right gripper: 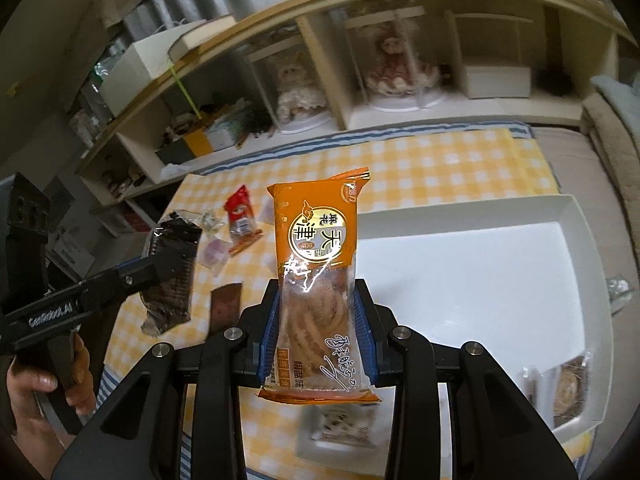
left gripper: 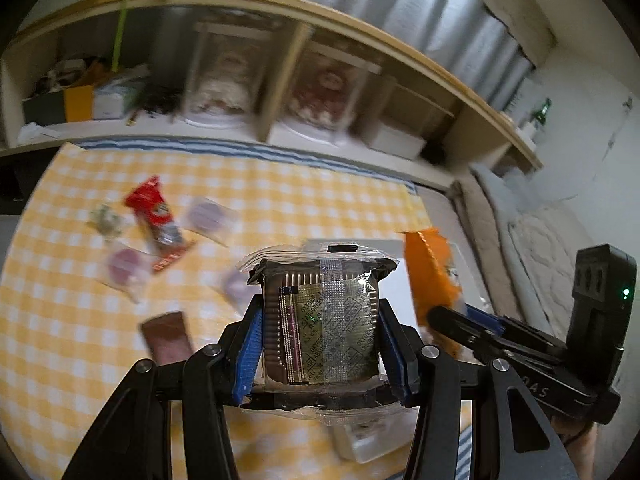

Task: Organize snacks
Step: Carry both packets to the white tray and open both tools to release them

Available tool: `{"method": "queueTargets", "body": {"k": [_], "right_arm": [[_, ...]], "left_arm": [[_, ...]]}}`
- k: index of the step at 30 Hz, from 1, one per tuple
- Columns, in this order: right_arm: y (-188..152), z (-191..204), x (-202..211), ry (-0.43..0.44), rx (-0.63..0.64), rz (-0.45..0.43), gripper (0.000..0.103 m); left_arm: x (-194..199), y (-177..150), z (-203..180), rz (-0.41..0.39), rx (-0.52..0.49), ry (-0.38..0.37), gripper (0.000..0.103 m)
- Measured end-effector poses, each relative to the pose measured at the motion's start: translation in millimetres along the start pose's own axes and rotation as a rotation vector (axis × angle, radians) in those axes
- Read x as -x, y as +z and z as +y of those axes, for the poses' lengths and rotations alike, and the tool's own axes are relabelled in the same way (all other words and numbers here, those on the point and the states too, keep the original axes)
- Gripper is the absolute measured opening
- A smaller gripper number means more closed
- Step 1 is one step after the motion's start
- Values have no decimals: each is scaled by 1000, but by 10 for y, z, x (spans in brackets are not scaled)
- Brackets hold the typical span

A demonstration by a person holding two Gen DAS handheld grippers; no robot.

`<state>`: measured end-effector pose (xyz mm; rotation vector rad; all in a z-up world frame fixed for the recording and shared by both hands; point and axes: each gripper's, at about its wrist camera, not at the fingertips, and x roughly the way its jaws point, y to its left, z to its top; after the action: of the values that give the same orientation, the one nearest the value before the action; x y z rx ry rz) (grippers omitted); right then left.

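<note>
The white tray point(right gripper: 460, 216) lies on the yellow checked cloth point(right gripper: 420, 160), to your right and mostly bare, so aim there. Your right gripper point(right gripper: 320, 320) is clamped on the orange twist-pastry packet point(right gripper: 316, 264), held upright above the tray's near edge; lower it flat before letting go. Your left gripper point(left gripper: 320, 344) is clamped on the dark clear-wrapped snack point(left gripper: 320, 320), over the cloth; follow with it, clear of the loose red sachet point(left gripper: 154, 216)

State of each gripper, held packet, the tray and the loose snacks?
Left gripper: shut on dark packet, lifted.
Right gripper: shut on orange packet, upright, lifted.
White tray: mostly bare, one wrapped snack in its near corner.
Red packet: lying on the cloth.
</note>
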<state>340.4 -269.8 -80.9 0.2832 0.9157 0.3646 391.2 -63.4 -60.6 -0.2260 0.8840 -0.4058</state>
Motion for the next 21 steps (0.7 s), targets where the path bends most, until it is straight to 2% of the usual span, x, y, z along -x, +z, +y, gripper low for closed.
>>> {"method": "queueTargets", "body": {"k": [10, 16, 21], "right_arm": [[-159, -588, -100, -87, -73, 59, 35], [-198, -854, -159, -105, -118, 73, 35], [-190, -962, -202, -112, -132, 82, 35]], "left_arm": [[-952, 22, -224, 129, 78, -80, 51], [-1427, 75, -289, 177, 85, -83, 51], [-1619, 132, -351, 178, 92, -64, 51]]}}
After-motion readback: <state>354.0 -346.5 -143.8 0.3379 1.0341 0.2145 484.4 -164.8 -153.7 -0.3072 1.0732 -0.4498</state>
